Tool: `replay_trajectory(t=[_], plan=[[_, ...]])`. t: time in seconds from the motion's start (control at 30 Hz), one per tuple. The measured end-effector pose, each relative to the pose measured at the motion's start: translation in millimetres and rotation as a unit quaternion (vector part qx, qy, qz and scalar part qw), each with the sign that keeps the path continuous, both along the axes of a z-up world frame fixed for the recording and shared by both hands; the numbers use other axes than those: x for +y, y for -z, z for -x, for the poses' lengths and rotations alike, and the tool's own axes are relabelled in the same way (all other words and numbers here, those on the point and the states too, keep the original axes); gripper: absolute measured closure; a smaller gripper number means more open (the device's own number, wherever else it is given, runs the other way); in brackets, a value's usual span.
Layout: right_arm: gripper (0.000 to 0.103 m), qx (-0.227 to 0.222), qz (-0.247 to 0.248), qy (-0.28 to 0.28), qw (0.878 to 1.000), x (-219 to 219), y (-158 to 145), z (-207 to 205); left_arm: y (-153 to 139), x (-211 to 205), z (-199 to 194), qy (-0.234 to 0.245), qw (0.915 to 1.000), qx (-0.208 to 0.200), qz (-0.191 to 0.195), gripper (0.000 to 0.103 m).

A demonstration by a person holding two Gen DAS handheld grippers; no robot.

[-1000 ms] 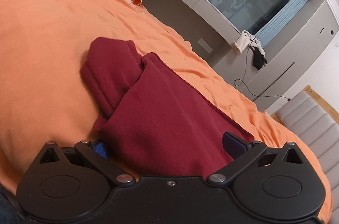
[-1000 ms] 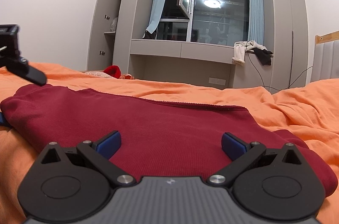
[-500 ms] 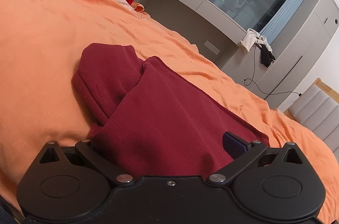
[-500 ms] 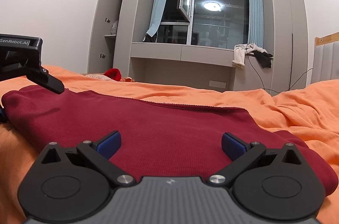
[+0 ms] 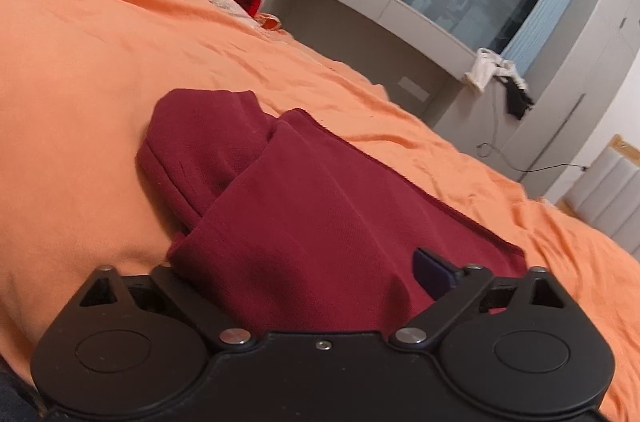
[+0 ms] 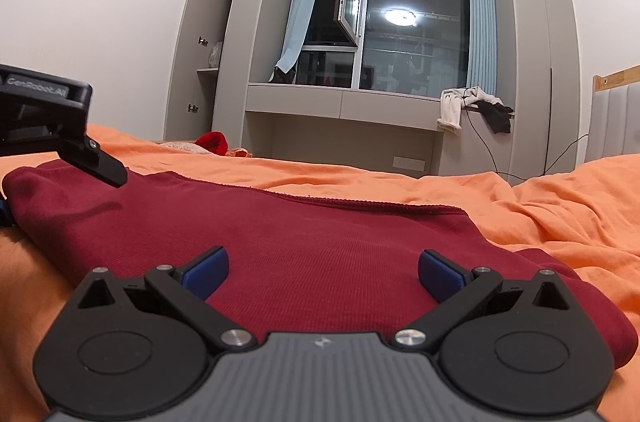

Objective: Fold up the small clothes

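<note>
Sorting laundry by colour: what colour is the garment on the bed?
Dark red garment, plain; clearest in the right wrist view.

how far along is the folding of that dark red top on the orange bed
Partly done: the dark red top lies on the orange bedspread with one side already doubled over itself. In hand: the left gripper has its fingers wide apart with cloth draped between them; the right gripper is open over the near edge, gripping nothing. Left: further folds to make it compact.
</note>
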State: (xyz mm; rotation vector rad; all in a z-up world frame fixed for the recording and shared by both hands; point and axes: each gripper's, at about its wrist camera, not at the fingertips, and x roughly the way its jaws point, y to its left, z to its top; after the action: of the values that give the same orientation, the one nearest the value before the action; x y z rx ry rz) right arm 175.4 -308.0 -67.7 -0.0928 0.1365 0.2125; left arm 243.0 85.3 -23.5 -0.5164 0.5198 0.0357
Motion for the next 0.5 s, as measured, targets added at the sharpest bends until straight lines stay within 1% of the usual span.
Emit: replay_trajectory(t=[0.03,0.1,0.17,0.27,0.3,0.33,0.37,0.43,0.5], plan=[[0.0,0.0,0.0,0.0,1.0,0,0,0,-1,-2,-1,-0.004,0.9999,0.005,-0.01,0.02],[0.0,0.001,0.0,-0.001,1.0,1,0,0,-2,-6,-2,-0.008,0.9994,0.014,-0.032,0.025],[0.0,0.001,0.0,-0.003,1.0,1,1,0,-2,-7,-3,-0.012,0.9989,0.017,-0.043,0.03],[0.0,0.003,-0.001,-0.007,1.0,0,1,0,-3,-9,-3,-0.015,0.9982,0.02,-0.054,0.041],[0.0,0.004,-0.001,-0.008,1.0,0,1,-1,-4,-10,-2,-0.019,0.9978,0.021,-0.06,0.047],[0.0,0.007,0.0,-0.01,1.0,-1,0,-1,-5,-13,-3,-0.021,0.9974,0.022,-0.066,0.053],[0.0,0.01,0.001,-0.012,1.0,-2,-1,-1,-6,-16,-3,-0.023,0.9969,0.021,-0.072,0.055],[0.0,0.022,0.005,-0.022,0.999,-5,-6,-4,-9,-21,-2,-0.026,0.9954,0.016,-0.091,0.066],[0.0,0.038,0.008,-0.04,0.998,-10,-10,-7,-14,-26,-2,-0.025,0.9939,0.011,-0.107,0.073]])
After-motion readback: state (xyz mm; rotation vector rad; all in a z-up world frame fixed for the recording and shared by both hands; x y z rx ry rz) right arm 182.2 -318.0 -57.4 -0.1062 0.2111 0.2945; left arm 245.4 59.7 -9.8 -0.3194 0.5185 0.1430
